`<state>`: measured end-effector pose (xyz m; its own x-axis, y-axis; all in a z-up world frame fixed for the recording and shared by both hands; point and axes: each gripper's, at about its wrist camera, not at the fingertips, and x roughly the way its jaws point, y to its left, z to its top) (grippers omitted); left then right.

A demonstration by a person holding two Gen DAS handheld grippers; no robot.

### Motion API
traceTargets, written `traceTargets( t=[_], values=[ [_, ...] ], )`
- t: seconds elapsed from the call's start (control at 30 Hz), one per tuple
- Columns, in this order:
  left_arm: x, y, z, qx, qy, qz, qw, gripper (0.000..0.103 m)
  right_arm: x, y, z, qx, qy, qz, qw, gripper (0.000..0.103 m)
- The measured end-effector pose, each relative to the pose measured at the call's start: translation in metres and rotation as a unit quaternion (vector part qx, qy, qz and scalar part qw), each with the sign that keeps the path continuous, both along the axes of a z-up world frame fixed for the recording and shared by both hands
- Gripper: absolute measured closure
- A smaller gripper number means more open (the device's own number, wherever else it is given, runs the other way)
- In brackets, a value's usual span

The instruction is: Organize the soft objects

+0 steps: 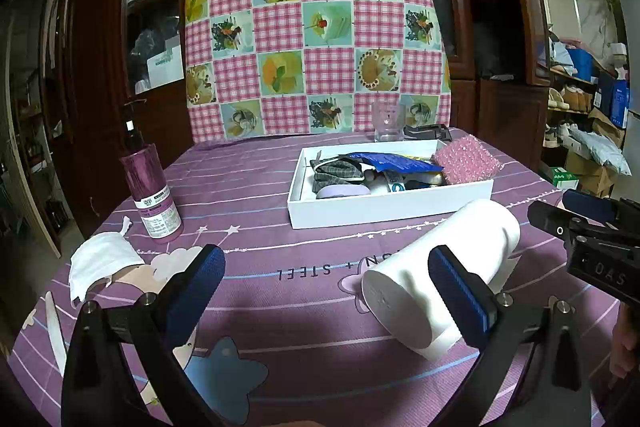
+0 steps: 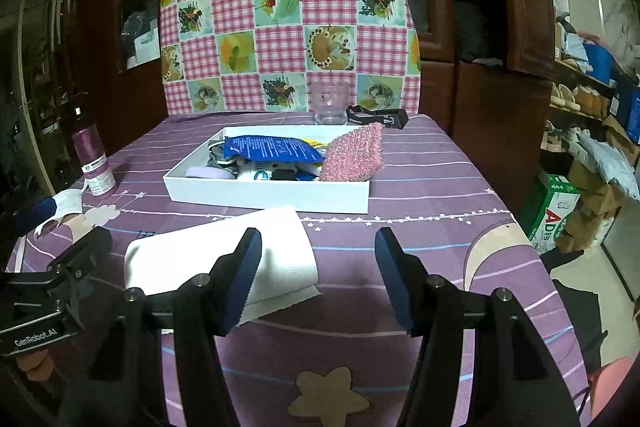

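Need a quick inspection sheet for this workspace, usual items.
Surface: table under a purple striped cloth.
Job's things: paper towel roll lying on its side; white tray packed, pink sponge propped on its right rim; face mask outside the tray.
Clutter: purple bottle, clear glass, black strap.
Grippers: left gripper open; right gripper open; nothing held.
Cables: nothing seen.
Surroundings: checkered cloth backdrop, dark wooden cabinets, shelves of shoes and boxes.

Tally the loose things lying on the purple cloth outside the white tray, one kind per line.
Paper roll: 1
Face mask: 1
Purple bottle: 1
Clear glass: 1
Black strap: 1
Total: 5
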<state>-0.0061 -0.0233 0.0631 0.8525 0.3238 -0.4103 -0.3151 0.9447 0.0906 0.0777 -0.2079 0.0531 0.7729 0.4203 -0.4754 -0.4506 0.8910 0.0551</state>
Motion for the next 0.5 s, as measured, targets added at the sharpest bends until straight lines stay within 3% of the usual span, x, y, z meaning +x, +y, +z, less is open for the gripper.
traceTargets(
  t=[0.33,0.5],
  values=[
    [0.000,-0.001,-0.001,0.000,0.001,0.000,1.0000,0.000,0.001,0.000,-0.001,-0.003,0.002,0.000,1.000,0.043],
    [0.000,0.010,-0.002,-0.022,0.004,0.013,0.9997,0.000,0.002,-0.001,-0.003,-0.005,0.009,-0.002,1.000,0.043]
  ],
)
